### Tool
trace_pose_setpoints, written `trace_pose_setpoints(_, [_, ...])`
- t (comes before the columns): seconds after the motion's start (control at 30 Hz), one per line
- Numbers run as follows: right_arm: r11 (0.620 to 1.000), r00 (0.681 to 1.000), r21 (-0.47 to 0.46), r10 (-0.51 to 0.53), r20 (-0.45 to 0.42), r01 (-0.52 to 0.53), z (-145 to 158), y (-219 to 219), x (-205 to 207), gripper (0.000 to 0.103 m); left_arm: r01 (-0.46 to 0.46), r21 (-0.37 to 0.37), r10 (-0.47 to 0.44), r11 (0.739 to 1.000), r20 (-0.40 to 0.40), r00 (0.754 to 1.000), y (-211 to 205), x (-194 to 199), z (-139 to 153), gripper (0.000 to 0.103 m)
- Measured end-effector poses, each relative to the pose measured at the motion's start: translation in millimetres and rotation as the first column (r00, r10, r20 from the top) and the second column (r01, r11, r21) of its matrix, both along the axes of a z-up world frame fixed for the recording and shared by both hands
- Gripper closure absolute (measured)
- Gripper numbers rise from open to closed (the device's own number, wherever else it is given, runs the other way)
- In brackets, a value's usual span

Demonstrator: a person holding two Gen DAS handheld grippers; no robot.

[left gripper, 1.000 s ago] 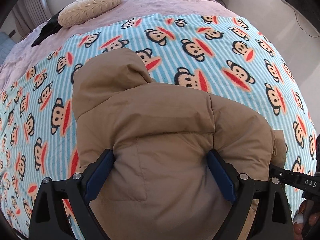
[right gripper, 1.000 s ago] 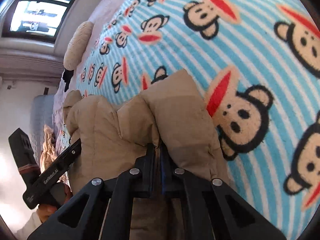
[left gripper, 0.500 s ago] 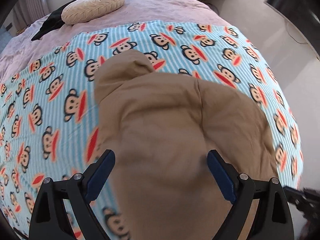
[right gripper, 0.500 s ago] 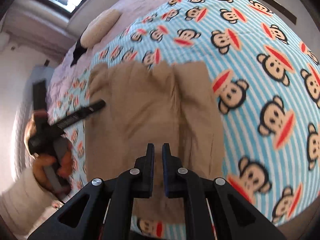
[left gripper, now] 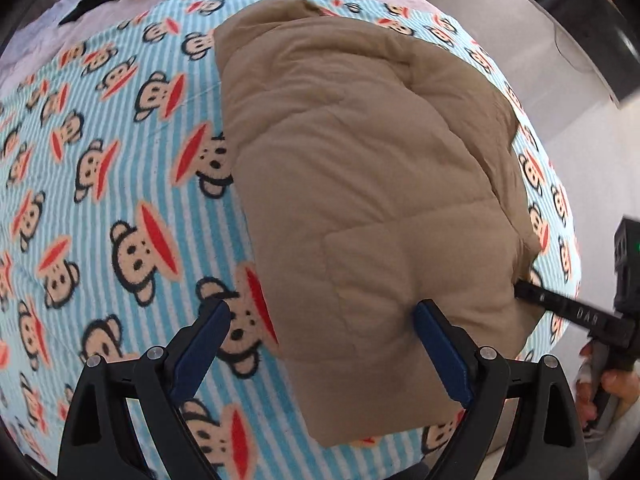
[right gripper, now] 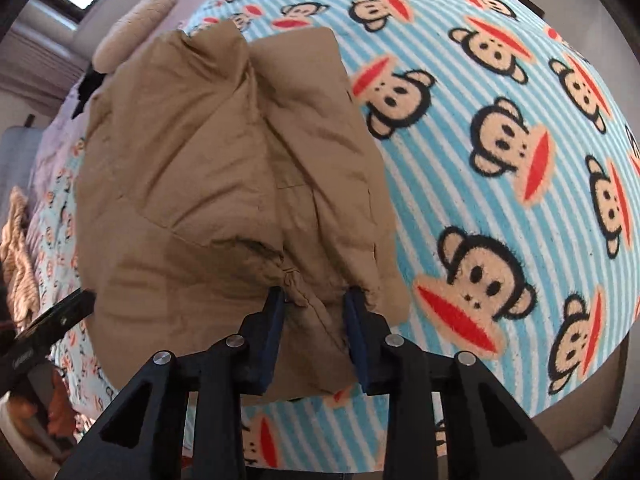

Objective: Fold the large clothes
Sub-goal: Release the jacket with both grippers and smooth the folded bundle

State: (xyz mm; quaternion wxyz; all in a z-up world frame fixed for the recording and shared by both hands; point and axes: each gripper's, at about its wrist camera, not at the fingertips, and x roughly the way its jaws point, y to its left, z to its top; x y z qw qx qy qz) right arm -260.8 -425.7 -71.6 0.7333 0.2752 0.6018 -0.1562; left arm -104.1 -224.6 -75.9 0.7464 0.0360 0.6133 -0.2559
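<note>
**Padded jacket lies folded on the bed as both claws let go**

A tan padded jacket (left gripper: 360, 184) sits in a compact folded bundle on a monkey-print striped blanket (left gripper: 120, 200) spread over the bed, its near edge close to the foot of the bed, in a frame taken during a clothes-folding session. The left claw (left gripper: 320, 344) stands spread wide above the bundle's near left corner, gripping nothing. The right claw (right gripper: 314, 312) has just been opening: its pads are parted, with a puckered seam of the jacket between them but no longer pinched.

The step in hand appears to be the release after a fold. To do it well, the right claw should probably open fully before lifting straight away, so the puffy cloth is not dragged out of its crease; a light press on the top layer may help the padding stay flat.

The left wrist view alone shows the jacket's left edge against the blanket, plus the pale floor beyond the bed and the hand (left gripper: 604, 384) holding the other tool. The right wrist view alone shows the gathered seam between the pads, the bundle's right edge, and a cream cushion (right gripper: 136, 20) near the window end.
</note>
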Motion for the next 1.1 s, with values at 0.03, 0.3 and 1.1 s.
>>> trace_pose_setpoints(0.03, [1.000,1.000,-0.005,-0.011,-0.003,0.011,2.6,0.8,0.0,0.069,0.012,0.005,-0.012,1.000,0.006,1.000,0.1,-0.8,2.4,0.010])
trace_pose_setpoints(0.3, [0.996,0.992,-0.018,-0.088,0.087,0.090,47.9,8.4,-9.8,0.058,0.032,0.017,-0.032,0.999,0.014,0.999,11.4,1.1,14.8,0.009])
trace_pose_setpoints(1.1, [0.982,0.996,0.176,0.052,0.070,-0.064,20.2,-42.2,42.4,0.016,-0.096,0.027,0.098,0.995,-0.087,0.991,1.2,30.9,-0.8,0.000])
